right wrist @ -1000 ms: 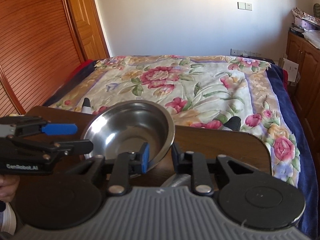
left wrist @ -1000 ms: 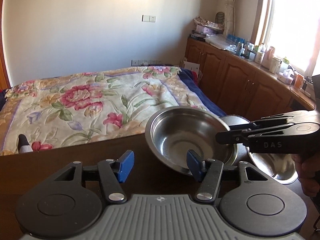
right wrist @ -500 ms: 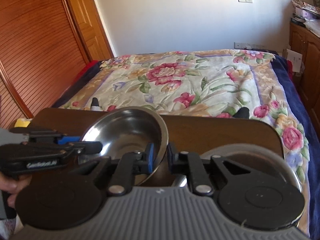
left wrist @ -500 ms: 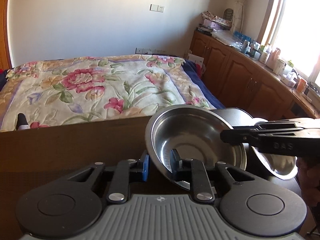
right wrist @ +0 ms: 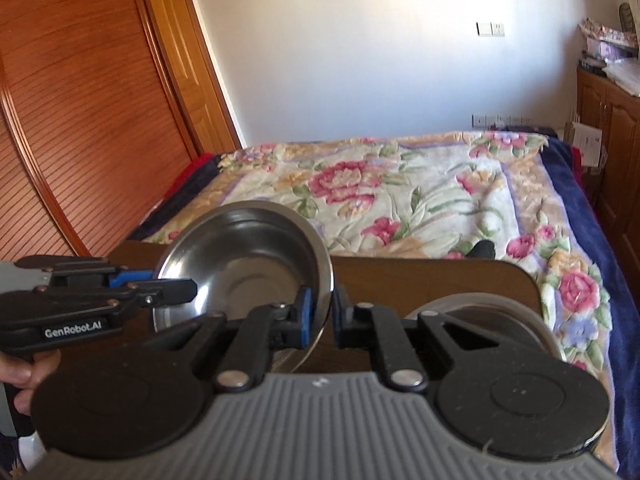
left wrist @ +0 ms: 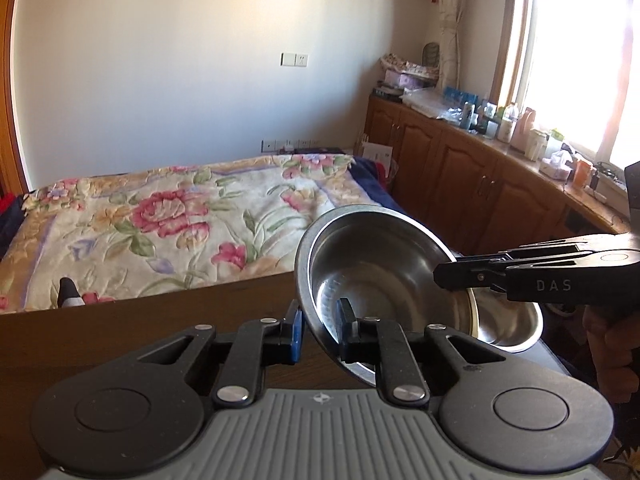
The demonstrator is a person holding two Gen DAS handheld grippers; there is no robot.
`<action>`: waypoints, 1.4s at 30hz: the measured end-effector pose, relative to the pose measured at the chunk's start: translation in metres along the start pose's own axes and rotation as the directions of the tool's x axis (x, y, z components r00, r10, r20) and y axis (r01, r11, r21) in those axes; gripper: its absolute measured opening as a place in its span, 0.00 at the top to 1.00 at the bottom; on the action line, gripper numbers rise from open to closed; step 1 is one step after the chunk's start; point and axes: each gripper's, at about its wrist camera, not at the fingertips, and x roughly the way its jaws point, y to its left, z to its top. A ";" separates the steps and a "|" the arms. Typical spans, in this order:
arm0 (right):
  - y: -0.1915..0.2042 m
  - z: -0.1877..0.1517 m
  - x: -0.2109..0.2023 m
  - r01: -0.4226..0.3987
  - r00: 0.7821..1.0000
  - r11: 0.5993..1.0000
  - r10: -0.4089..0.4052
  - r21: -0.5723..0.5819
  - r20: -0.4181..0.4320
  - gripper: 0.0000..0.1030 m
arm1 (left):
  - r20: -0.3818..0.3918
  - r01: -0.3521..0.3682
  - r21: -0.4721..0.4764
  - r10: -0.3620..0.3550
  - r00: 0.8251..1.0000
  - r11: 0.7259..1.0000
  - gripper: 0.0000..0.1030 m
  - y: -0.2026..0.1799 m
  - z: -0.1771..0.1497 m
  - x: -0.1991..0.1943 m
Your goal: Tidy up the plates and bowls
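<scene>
A steel bowl hangs tilted above the brown table, gripped from both sides. My left gripper is shut on its near left rim. My right gripper reaches in from the right and pinches the opposite rim. In the right wrist view the same bowl sits between the fingers of the right gripper, which clamp its right rim. The left gripper holds the far side there. A second steel dish rests on the table under the right gripper, its rim partly hidden.
A bed with a floral quilt lies just past the table's far edge. Wooden cabinets topped with bottles line the right wall under a window. A wooden sliding door stands at the left. A hand holds the left gripper's handle.
My left gripper, open a second ago, has shut on the bowl's rim. Both grippers have since raised the bowl and tilted it more steeply.
</scene>
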 end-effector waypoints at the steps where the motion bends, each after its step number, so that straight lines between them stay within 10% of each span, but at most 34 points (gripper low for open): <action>1: 0.000 0.000 -0.005 0.000 1.000 1.000 0.000 -0.001 0.009 0.88 | 0.006 0.004 0.002 -0.004 1.000 1.000 0.82 -0.002 0.001 -0.004; 42: 0.053 -0.063 -0.107 -0.021 0.994 0.999 0.025 -0.037 0.107 0.88 | 0.089 0.102 0.038 -0.105 0.991 0.994 0.82 -0.041 -0.062 -0.134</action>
